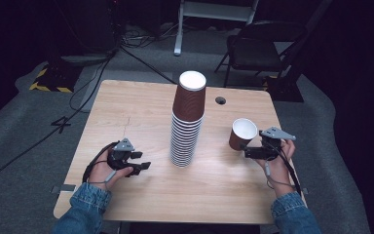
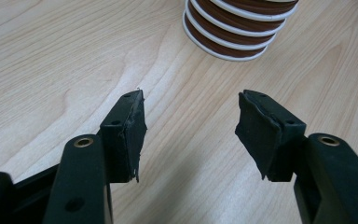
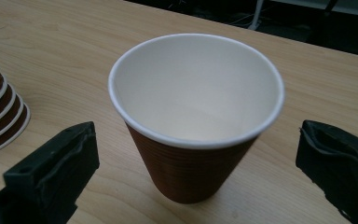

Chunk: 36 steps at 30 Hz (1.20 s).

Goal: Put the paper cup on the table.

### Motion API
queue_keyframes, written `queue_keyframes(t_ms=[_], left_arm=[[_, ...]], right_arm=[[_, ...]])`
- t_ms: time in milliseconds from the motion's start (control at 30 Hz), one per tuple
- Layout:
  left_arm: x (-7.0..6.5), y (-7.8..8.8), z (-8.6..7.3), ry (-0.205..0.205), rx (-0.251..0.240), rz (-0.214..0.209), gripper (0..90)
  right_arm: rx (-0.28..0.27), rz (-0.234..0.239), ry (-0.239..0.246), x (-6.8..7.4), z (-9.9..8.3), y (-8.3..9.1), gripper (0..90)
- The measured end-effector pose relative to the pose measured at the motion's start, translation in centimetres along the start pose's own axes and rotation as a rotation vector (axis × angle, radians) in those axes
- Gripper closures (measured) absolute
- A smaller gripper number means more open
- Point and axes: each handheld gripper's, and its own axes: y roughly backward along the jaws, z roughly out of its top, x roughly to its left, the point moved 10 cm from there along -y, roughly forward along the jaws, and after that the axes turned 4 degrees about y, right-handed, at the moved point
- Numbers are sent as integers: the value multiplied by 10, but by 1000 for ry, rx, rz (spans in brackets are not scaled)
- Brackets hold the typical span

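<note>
A single brown paper cup (image 3: pixel 193 121) stands upright, mouth up, on the worktop (image 1: pixel 126 107) to the right of the tall stack of upturned cups (image 1: pixel 187 122). The right tool (image 1: pixel 253 152) sits just behind it, jaws spread wide with no pad touching it, so the cup stands free. The left tool (image 1: pixel 139 163) rests low near the stack's base, jaws half apart and empty, probably ready to steady the stack.

The cup stack (image 2: pixel 241 28) ahead of the left claw (image 2: pixel 191 135) was cut off at the top edge, only its lowest rims visible.
</note>
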Motion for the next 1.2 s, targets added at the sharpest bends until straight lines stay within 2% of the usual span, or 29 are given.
queue_keyframes(t_ms=[133,200,267,333,433,500,567,667,700,833,867,933,1033,1100,1200], left_arm=[[4,5,-8,12,15,32,399],[6,6,-10,7,17,49,396],[8,9,-15,28,20,62,392],[9,10,-17,33,26,69,390],[13,13,-23,43,46,103,380],[17,14,-27,41,64,130,374],[20,13,-31,46,77,148,370],[25,14,-36,54,88,164,363],[25,14,-37,65,90,161,359],[30,14,-39,63,85,182,349],[31,14,-39,74,81,184,347],[33,14,-39,62,80,195,341],[34,13,-39,54,74,195,319],[35,12,-38,35,70,204,313],[38,9,-37,5,66,222,286]], right_arm=[[-38,-3,-7,-3,1,21,0],[-42,-5,-12,-4,0,27,0],[-38,-18,-12,-6,-6,43,0],[-37,-19,-16,-6,-9,47,0],[-35,-7,-31,-7,-16,59,0],[-8,-6,-38,-8,-25,65,0],[73,-8,-55,-12,-42,67,0],[151,-25,-87,-18,-65,71,0],[171,-33,-101,-21,-72,72,0],[224,-41,-127,-26,-98,74,0],[240,-43,-123,-26,-103,74,0],[274,-56,-111,-28,-113,73,0],[290,-75,-92,-30,-120,71,0],[302,-104,-65,-32,-124,70,0],[313,-101,-60,-30,-129,66,0]])
